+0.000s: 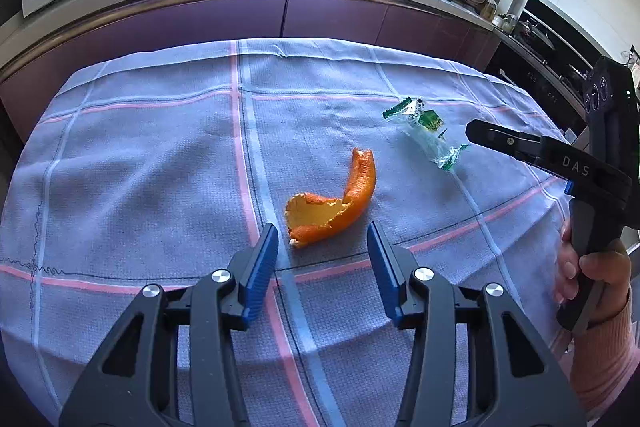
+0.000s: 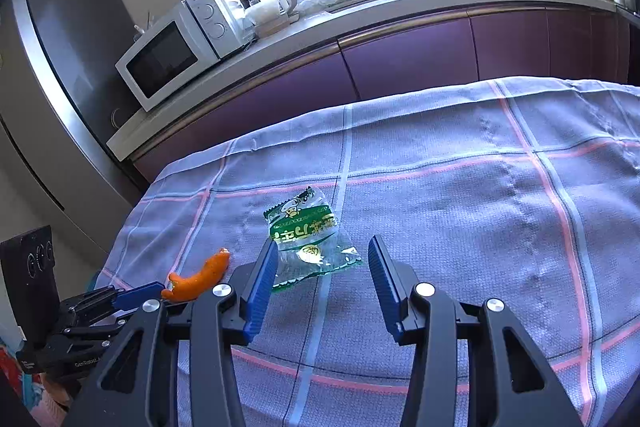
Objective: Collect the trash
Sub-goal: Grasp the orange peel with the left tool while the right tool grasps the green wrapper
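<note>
1. Cloth: a checked cloth covers the surface; both pieces of trash lie on it, apart from each other.
2. Left gripper: jaws part-open and empty, pointing down at the near end of the peel, which lies just ahead of the tips and untouched.
3. Peel: a curled strip of orange rind near the middle of the cloth, one end standing up. Judged light, fairly stiff yet easily torn, with a waxy outer skin. The raised curl offers the best hold; the jaws should close across its thickness, not along its length.
4. Wrapper: a green-printed clear packet, lying flat to the right of the peel. Judged very light, limp and slippery; a flat film is hard to get under, so a crumpled or lifted edge is the place to pinch.
5. Right gripper: jaws part-open and empty, straddling the near edge of the wrapper as seen from the right wrist; contact cannot be told.
6. Hand: holds the right gripper's handle.
</note>
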The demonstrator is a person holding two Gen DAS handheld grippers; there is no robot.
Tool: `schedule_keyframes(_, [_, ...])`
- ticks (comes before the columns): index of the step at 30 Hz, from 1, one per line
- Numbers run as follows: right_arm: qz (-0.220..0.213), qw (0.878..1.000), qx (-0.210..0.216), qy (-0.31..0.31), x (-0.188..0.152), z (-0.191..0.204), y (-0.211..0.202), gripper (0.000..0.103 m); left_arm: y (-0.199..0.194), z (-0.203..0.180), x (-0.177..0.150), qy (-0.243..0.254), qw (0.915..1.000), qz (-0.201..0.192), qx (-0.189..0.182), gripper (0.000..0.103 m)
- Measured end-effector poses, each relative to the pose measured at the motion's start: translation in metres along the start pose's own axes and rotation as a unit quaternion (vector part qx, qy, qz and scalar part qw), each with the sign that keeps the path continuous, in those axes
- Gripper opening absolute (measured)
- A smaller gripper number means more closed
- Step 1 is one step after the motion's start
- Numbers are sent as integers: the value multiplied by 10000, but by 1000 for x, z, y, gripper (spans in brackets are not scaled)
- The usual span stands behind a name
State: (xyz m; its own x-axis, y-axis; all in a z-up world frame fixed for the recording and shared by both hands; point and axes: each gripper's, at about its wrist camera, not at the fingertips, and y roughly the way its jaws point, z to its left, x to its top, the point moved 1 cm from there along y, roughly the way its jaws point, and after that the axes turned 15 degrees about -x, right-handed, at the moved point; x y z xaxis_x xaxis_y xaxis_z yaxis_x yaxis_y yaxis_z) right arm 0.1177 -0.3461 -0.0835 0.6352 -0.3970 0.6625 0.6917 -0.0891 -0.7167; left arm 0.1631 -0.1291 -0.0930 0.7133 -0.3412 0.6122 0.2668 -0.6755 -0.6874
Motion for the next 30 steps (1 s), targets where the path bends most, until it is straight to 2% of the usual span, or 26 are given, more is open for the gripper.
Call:
schedule_keyframes(5, [143, 9998, 86, 103, 3, -3, 12, 51, 8, 2, 4, -44, 9999, 62, -92, 43])
schedule_keyframes(13, [378, 9991, 185, 62, 3, 2, 28, 52, 13, -2, 4, 61, 9999, 74, -107, 21])
schedule_keyframes(15, [369, 9992, 156, -37, 2, 6, 27, 52, 12, -2, 4, 61, 9999, 55, -119, 18])
schedule_keyframes(18, [389, 9991, 139, -115, 1, 8, 29, 45, 10, -5, 3, 111, 9999, 18, -66, 14])
schedule_keyframes(19, [399, 9990, 167, -125, 1, 9, 29, 39, 9, -6, 2, 123, 9999, -2, -53, 12])
schedule_keyframes(25, [344, 9990, 257, -153, -1, 10, 25, 20, 3, -13, -1, 246, 9997, -90, -34, 9])
schedule_keyframes(30, [286, 9988, 364, -144, -1, 10, 20, 12, 2, -15, -3, 318, 9994, -65, -94, 9])
